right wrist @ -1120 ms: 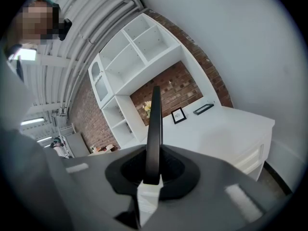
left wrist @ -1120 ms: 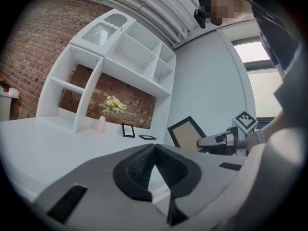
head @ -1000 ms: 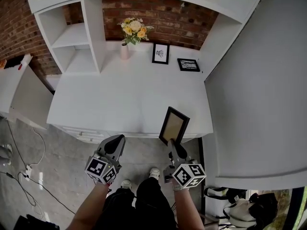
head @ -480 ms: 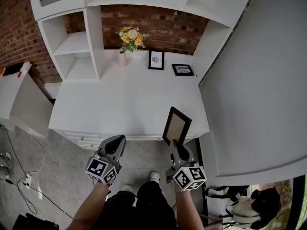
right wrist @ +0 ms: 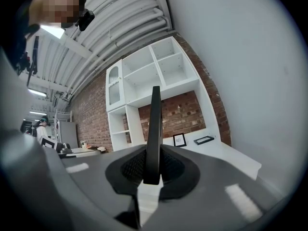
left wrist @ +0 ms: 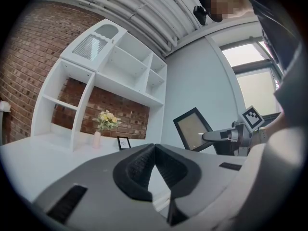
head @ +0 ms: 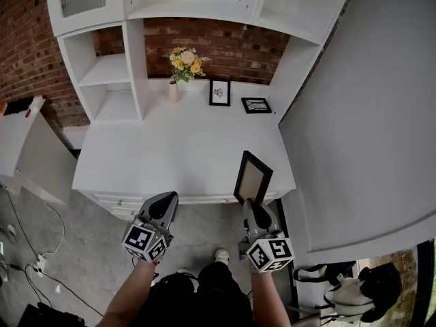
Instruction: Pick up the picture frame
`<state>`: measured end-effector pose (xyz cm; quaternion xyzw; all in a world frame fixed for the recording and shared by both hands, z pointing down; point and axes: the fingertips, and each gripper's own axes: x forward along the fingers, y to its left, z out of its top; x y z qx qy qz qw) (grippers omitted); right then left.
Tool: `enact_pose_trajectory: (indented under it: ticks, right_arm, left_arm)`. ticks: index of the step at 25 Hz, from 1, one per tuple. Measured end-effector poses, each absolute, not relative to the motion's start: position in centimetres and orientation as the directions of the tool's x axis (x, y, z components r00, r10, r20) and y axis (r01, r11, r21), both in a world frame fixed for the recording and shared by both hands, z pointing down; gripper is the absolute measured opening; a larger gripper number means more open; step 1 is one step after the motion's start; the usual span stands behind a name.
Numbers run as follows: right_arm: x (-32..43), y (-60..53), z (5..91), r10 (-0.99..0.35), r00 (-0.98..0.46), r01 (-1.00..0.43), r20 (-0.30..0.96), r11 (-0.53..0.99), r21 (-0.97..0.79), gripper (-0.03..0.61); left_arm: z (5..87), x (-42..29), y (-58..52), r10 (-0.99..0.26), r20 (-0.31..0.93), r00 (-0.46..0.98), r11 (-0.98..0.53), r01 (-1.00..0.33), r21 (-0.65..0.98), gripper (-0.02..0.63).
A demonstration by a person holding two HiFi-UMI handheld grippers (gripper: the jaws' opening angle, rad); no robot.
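Observation:
A black picture frame point(head: 253, 177) with a tan back is held upright above the front right corner of the white desk point(head: 177, 148). My right gripper point(head: 250, 205) is shut on its lower edge. In the right gripper view the frame point(right wrist: 153, 124) stands edge-on between the pads of the right gripper point(right wrist: 151, 170). My left gripper point(head: 162, 206) hangs in front of the desk's edge, its jaws together with nothing in them. In the left gripper view the left gripper point(left wrist: 153, 153) shows in the foreground, with the held frame point(left wrist: 194, 129) to its right.
At the back of the desk stand a vase of yellow flowers point(head: 184, 63), a small upright picture point(head: 219, 92) and a flat-lying frame point(head: 256, 105). White shelving point(head: 109, 67) rises on the left. A grey wall point(head: 354, 128) closes the right side.
The right gripper has lifted the frame a little and rolled slightly. The left gripper has risen slightly too. Both jaws stand as before.

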<state>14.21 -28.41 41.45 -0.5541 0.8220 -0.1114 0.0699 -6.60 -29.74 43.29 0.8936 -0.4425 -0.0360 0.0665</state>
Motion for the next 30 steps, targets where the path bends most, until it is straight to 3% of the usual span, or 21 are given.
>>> enact_pose_trajectory:
  ticks: [30]
  right_arm:
    - [13.4,-25.4,37.8,-0.953,-0.296,-0.938,-0.061,0.303,-0.171,0.04]
  left_arm:
    - [40.3,-10.5,-26.7,-0.794,-0.063,0.604,-0.607,-0.786,0.114,0.003]
